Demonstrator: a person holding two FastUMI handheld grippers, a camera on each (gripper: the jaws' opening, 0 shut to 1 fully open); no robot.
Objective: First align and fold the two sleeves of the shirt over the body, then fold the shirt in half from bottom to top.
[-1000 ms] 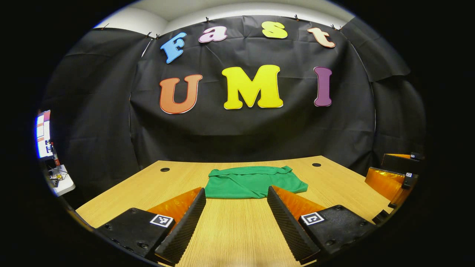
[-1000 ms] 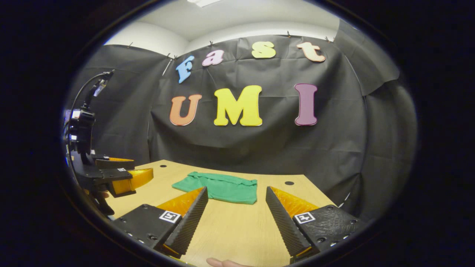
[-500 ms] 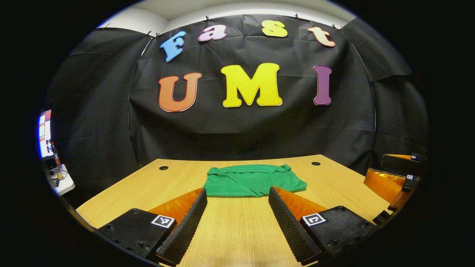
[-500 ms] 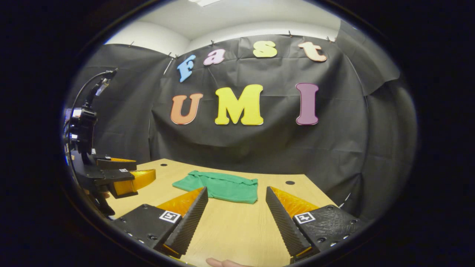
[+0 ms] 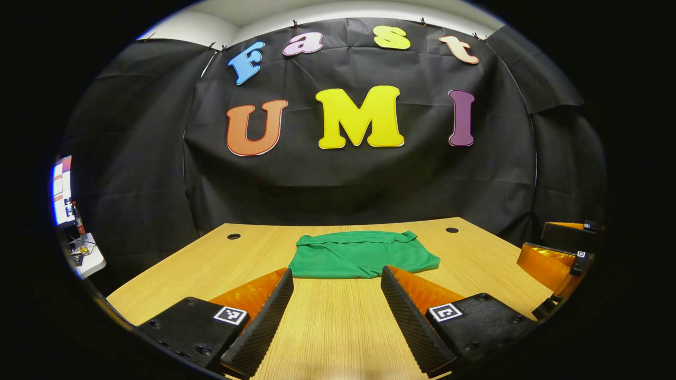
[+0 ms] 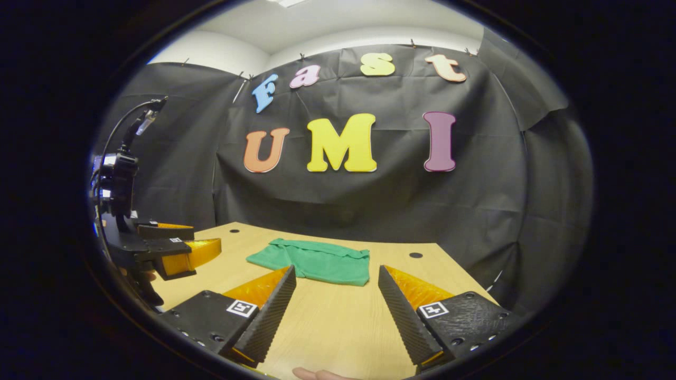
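Green soft knit shirt (image 5: 362, 257), folded compact, is lying mid-way across the pale wooden table (image 5: 222, 264), likely handling light and limp, best pinched at an edge; left gripper (image 5: 336, 295) and right gripper (image 6: 336, 293) are hovering spread apart, empty.

Recording booth (black cloth wall (image 5: 359, 179), desk (image 5: 338, 338))

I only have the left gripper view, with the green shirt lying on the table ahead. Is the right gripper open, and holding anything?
Observer: The right gripper is open, with bare table between its fingers, short of the green shirt.
Operator: Any sign of the person?
Observer: A fingertip peeks in at the right gripper view's bottom edge.
Operator: And my gripper from there?
Observer: A cable arches above the left gripper.
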